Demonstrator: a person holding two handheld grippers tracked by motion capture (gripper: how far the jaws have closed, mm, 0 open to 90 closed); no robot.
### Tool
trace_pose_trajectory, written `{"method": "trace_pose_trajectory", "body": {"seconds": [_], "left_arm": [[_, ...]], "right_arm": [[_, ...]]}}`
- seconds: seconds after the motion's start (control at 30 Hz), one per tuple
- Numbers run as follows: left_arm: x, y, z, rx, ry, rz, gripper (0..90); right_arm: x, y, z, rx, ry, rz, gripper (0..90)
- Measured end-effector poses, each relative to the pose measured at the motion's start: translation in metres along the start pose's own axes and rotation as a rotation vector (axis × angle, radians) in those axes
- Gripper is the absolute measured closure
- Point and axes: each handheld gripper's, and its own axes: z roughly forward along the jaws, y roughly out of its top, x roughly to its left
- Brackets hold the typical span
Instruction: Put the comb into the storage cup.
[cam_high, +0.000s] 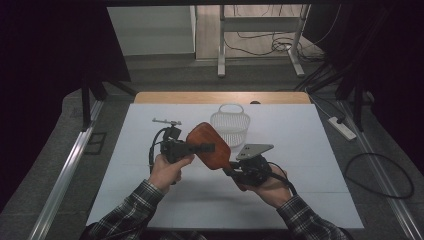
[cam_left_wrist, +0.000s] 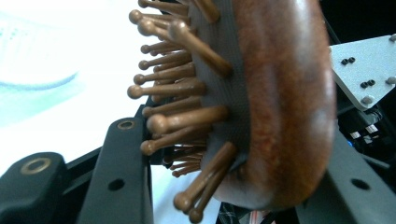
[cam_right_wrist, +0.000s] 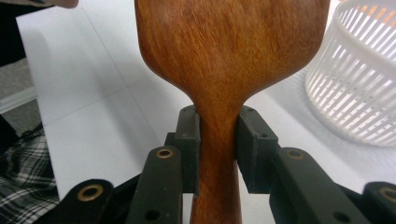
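Wooden pins of the paddle hairbrush (cam_left_wrist: 187, 98) crowd the left gripper view, where the left gripper (cam_high: 202, 148) is clamped across the brush head, one jaw on the pins and the other on the smooth back. At the neck, the right gripper (cam_right_wrist: 218, 144) is clamped on the handle, so the brush hangs above the white table (cam_high: 310, 150), in front of the white slatted basket (cam_high: 230, 125). It looks light and rigid; polished wood may slip, pins may flex, so the narrow neck seems the surest hold.
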Motion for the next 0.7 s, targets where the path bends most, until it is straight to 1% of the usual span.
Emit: {"method": "trace_pose_trajectory", "body": {"seconds": [0.07,0.1,0.2,0.3,0.4,0.5,0.57,0.6,0.7], "left_arm": [[-0.002,0.001,-0.001,0.004,0.029,0.026,56.4],[-0.003,0.001,-0.001,0.001,0.04,0.033,56.5],[-0.004,0.002,-0.004,-0.005,0.051,0.041,56.6],[-0.005,0.004,-0.006,-0.007,0.073,0.059,56.5],[-0.007,0.005,-0.008,-0.004,0.094,0.079,56.5],[-0.008,0.007,-0.01,-0.004,0.102,0.094,56.4],[-0.01,0.008,-0.01,0.0,0.12,0.113,56.3],[-0.012,0.009,-0.011,0.002,0.135,0.129,56.3],[-0.015,0.011,-0.012,0.004,0.144,0.15,56.3]], "right_arm": [[0.0,0.0,0.0,0.002,0.008,0.0,65.8],[-0.001,0.0,0.0,0.001,0.012,0.005,63.3],[-0.002,0.0,0.001,0.01,0.01,0.012,54.1],[-0.003,0.0,0.001,0.022,0.007,0.009,44.6],[-0.003,-0.001,0.001,0.039,0.005,0.014,38.7],[-0.003,-0.001,0.002,0.056,0.013,0.023,31.9],[-0.003,-0.001,0.002,0.061,0.009,0.028,27.1],[-0.003,-0.001,0.002,0.065,0.014,0.032,25.9],[-0.005,-0.001,0.002,0.075,0.022,0.043,21.9]]}}
